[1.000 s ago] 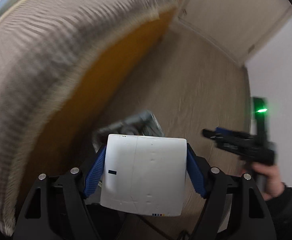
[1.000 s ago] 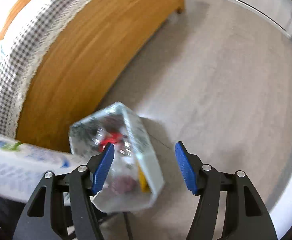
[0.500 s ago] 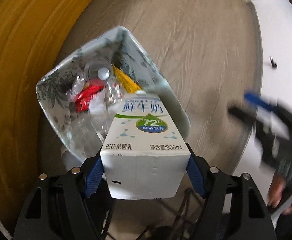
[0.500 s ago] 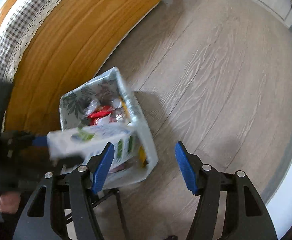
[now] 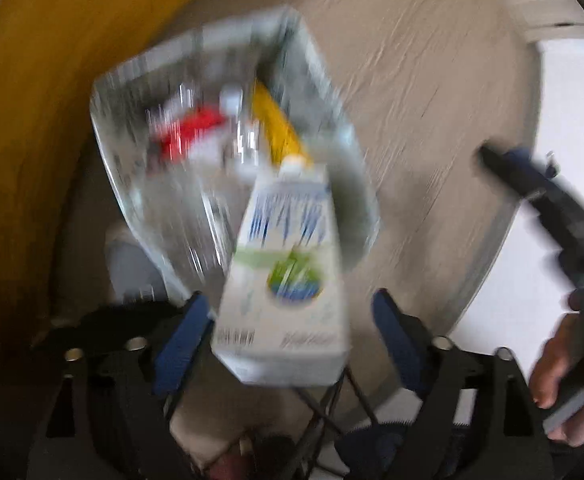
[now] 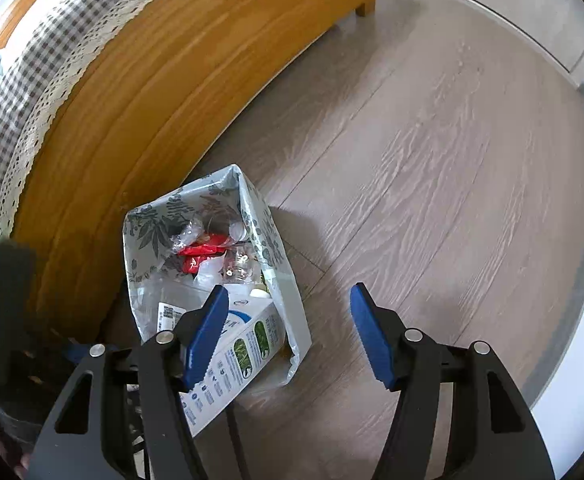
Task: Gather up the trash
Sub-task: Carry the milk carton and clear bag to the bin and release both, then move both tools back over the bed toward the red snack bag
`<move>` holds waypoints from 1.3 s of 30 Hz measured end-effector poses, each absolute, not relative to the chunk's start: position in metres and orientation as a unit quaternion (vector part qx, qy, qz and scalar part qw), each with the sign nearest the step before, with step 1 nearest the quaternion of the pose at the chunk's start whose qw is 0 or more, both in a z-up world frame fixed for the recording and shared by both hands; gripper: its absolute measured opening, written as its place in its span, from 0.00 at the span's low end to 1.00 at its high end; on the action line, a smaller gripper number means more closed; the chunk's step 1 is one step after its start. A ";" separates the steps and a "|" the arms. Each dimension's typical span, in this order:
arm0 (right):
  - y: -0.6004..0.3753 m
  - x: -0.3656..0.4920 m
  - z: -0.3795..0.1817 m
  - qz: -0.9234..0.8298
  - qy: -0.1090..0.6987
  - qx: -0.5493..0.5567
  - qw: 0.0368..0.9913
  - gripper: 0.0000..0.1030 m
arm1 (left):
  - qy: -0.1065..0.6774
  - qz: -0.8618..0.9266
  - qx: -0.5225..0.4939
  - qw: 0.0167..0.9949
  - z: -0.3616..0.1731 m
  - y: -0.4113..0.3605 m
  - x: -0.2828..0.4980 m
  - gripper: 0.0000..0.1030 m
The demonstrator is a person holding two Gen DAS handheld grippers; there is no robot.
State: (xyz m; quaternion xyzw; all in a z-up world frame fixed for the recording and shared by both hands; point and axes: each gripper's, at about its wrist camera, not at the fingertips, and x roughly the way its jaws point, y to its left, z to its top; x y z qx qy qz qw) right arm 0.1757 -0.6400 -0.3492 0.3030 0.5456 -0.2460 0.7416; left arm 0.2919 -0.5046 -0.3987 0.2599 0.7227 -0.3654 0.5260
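A white milk carton point(image 5: 284, 276) with blue and green print hangs blurred between my left gripper's point(image 5: 288, 336) spread blue pads; the right pad stands clear of it. It tips into the leaf-patterned trash bag point(image 5: 132, 152). In the right wrist view the carton point(image 6: 244, 344) leans over the rim of the bag point(image 6: 268, 236), which holds red wrappers and clear plastic. My right gripper point(image 6: 288, 332) is open and empty above the floor beside the bag.
The orange wooden bed side point(image 6: 144, 92) with a checked cover point(image 6: 32, 72) stands left of the bag. Grey wood floor point(image 6: 432, 152) stretches to the right. A black wire stand point(image 5: 324, 412) holds the bag.
My left gripper has opened and the carton has slipped forward out of it, down into the bag. The right gripper has held still and open.
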 end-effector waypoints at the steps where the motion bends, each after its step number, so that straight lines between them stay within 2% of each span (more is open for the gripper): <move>1: -0.640 0.176 -0.348 -0.247 0.546 0.300 0.742 0.59 | 0.711 -0.369 0.250 0.544 -0.391 -0.502 0.296 0.91; 7: -0.633 0.187 -0.341 -0.250 0.562 0.269 0.741 0.59 | 0.691 -0.365 0.192 0.595 -0.339 -0.483 0.329 0.91; 17: -0.601 0.225 -0.310 -0.240 0.580 0.196 0.753 0.59 | 0.662 -0.374 0.137 0.635 -0.289 -0.445 0.367 0.91; 24: -0.570 0.279 -0.261 -0.231 0.554 0.136 0.788 0.59 | 0.581 -0.382 0.089 0.713 -0.221 -0.390 0.404 0.91; 30: -0.509 0.361 -0.209 -0.165 0.486 0.082 0.855 0.59 | 0.473 -0.309 0.021 0.825 -0.161 -0.270 0.457 0.91; 36: -0.401 0.472 -0.175 -0.041 0.440 0.012 0.897 0.59 | 0.415 -0.203 -0.053 0.885 -0.128 -0.131 0.513 0.92; 39: -0.335 0.525 -0.166 0.030 0.426 -0.027 0.904 0.65 | 0.404 -0.149 -0.061 0.900 -0.122 -0.080 0.534 0.92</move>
